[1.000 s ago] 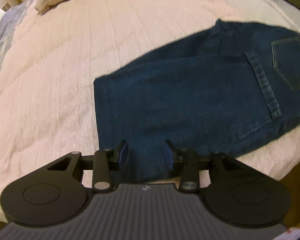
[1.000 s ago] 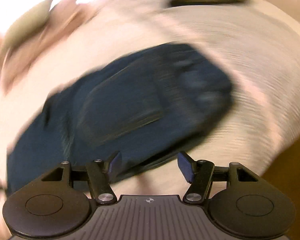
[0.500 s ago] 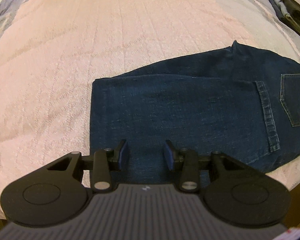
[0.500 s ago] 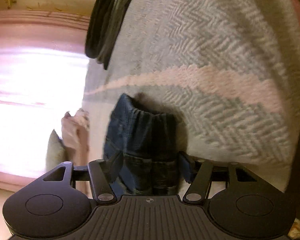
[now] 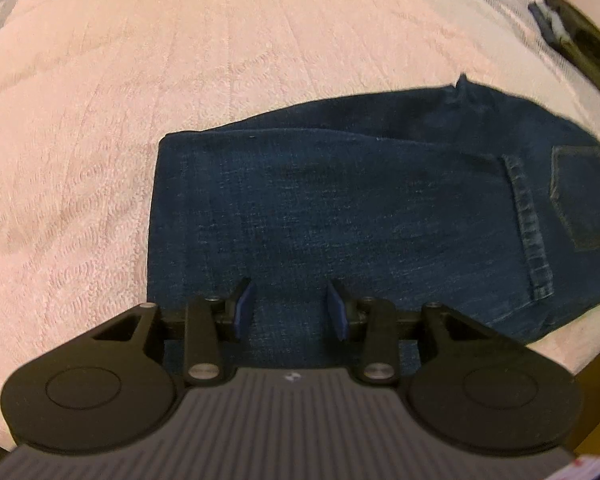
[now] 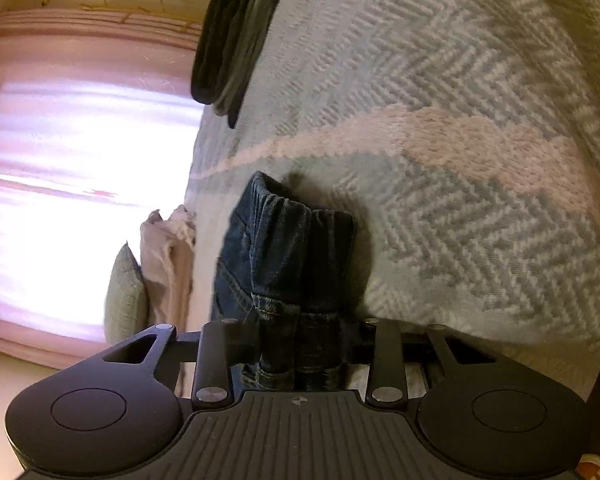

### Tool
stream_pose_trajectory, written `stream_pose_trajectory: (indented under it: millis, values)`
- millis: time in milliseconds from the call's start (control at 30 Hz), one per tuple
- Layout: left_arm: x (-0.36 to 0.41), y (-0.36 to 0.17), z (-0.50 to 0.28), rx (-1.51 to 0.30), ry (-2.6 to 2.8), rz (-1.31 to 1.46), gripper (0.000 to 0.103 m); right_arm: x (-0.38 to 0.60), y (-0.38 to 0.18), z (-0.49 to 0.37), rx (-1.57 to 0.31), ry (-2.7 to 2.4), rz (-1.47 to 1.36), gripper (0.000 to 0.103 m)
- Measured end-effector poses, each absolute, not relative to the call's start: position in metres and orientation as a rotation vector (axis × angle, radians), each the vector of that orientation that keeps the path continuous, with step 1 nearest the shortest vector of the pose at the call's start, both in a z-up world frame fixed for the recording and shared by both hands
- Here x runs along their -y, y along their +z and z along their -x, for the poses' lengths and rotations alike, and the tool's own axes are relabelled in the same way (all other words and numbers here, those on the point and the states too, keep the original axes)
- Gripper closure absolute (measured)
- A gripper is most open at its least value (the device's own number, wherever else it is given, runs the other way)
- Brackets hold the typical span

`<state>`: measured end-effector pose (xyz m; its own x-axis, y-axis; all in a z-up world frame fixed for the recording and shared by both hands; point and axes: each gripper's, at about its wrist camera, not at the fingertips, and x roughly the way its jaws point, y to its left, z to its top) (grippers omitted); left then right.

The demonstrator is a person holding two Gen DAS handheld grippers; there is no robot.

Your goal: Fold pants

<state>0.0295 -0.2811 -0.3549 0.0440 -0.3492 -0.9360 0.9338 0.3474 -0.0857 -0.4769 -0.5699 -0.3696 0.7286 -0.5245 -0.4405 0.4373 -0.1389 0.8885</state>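
Left wrist view: dark blue pants [image 5: 360, 216] lie folded on the pink bedspread [image 5: 140, 80], long axis running left to right, back pocket and waist end at the right, straight folded edge at the left. The near edge sits close to the bed's edge at lower right. Left gripper [image 5: 290, 308] hovers over the near left part of the denim, jaws partly apart, blue pads [image 5: 244, 308] clear of each other and clamping nothing. Wide bare bedspread lies left and beyond.

Right wrist view, rolled sideways: right gripper [image 6: 300, 344] is closing, with a bunched waist section of the pants [image 6: 292, 248] between its fingers; pads hidden by denim, so real contact can't be told. Herringbone blanket [image 6: 460, 160] lies beyond, with a dark folded stack [image 6: 228, 36] at its far end.
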Motion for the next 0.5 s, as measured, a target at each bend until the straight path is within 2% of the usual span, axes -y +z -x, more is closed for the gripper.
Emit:
stream_pose_trajectory:
  millis: [100, 267, 500]
  values:
    - [0.272, -0.351, -0.044, -1.155, -1.088, -0.607, 0.07, 0.573, -0.357, 0.47, 0.015, -0.891, -1.471, 0.075]
    - [0.235, -0.337, -0.084, -1.161, -1.025, -0.51, 0.07, 0.565, -0.281, 0.426, -0.239, -1.039, -1.167, 0.079]
    - [0.161, -0.338, -0.157, -1.186, -0.851, -0.459, 0.071, 0.48, -0.163, 0.273, -0.568, -0.988, -0.306, 0.08]
